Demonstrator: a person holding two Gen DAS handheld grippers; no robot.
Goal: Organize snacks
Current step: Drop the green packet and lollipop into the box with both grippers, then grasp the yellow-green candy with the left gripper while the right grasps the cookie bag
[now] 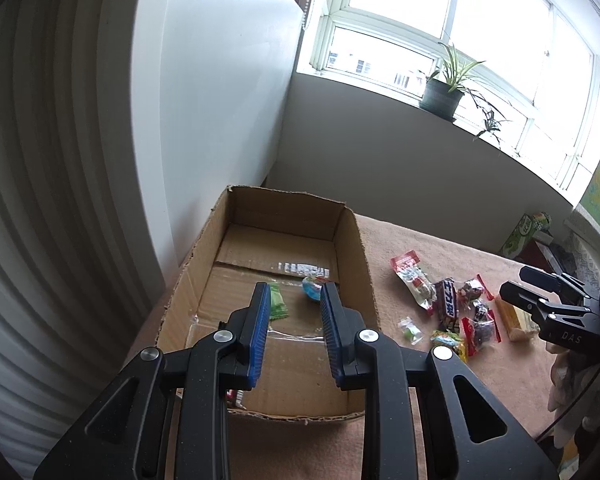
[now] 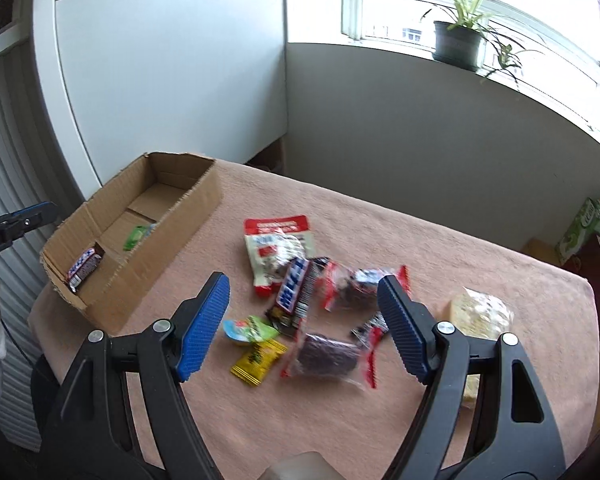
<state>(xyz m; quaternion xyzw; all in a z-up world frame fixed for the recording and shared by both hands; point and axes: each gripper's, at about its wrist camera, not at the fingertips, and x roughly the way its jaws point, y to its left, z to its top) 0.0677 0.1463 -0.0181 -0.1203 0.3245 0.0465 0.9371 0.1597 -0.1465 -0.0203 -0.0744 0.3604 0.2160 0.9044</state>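
Observation:
An open cardboard box point(image 1: 356, 240) point(image 2: 196, 204) stands at the table's left. Inside lie a green packet point(image 1: 278, 304) point(image 2: 136, 236), a blue-topped cup point(image 1: 311, 286) and a Snickers bar point(image 2: 85, 267). My left gripper point(image 1: 294, 296) is open and empty above the box. A pile of snacks lies on the pink cloth: a red-white bag point(image 2: 278, 246) point(image 1: 412, 274), a Snickers bar point(image 2: 296, 292) point(image 1: 449, 304), red-wrapped brownies point(image 2: 328, 354), a yellow candy point(image 2: 260, 360) and a jelly cup point(image 2: 246, 328). My right gripper point(image 2: 304, 280) is open and empty above the pile.
A clear-wrapped pale cake point(image 2: 480, 314) point(image 1: 512, 318) lies right of the pile. A green carton point(image 2: 584, 228) stands at the far right. A white cabinet point(image 2: 172, 60) is behind the box. A potted plant point(image 2: 458, 38) sits on the windowsill.

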